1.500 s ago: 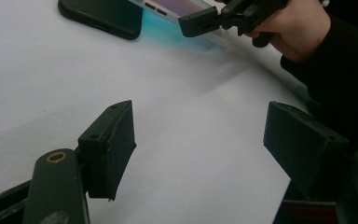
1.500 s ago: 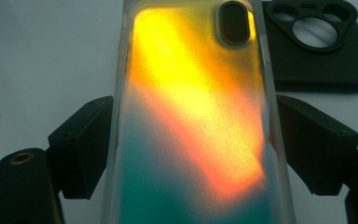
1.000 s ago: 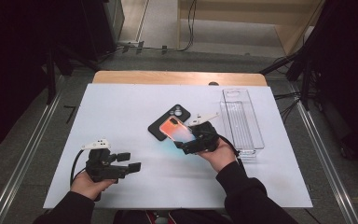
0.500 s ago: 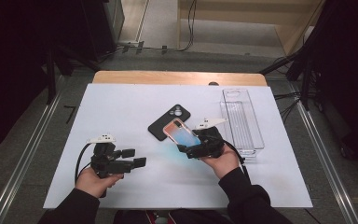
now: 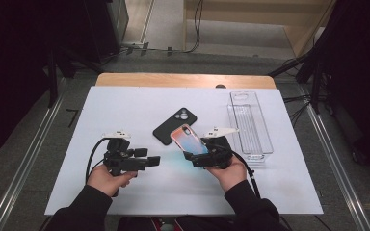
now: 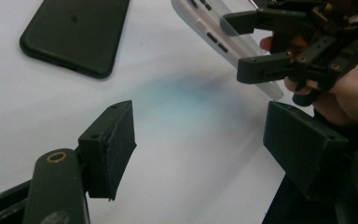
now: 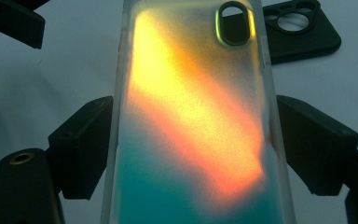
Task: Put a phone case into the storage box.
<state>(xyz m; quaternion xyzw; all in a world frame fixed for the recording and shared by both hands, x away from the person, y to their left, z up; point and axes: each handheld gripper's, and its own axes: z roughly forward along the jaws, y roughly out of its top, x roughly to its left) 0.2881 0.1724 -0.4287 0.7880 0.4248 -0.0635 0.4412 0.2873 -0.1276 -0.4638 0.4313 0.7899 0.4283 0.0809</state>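
Two grippers noted: right gripper (image 5: pixel 198 155) clamped on iridescent phone case (image 5: pixel 189 139) near black phone (image 5: pixel 174 125), left gripper (image 5: pixel 149 161) wide, empty; next, fitting case onto phone.

a white table top (image 5: pixel 125 106) is filling the middle of the frame, a wooden edge (image 5: pixel 183 80) showing at its far side; grey floor (image 5: pixel 24 144) and cables (image 5: pixel 173 48) are lying beyond, darkness flanking both upper corners.

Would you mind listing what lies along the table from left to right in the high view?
Left gripper → black phone case → iridescent phone case, clamped in the right gripper → clear plastic tray.
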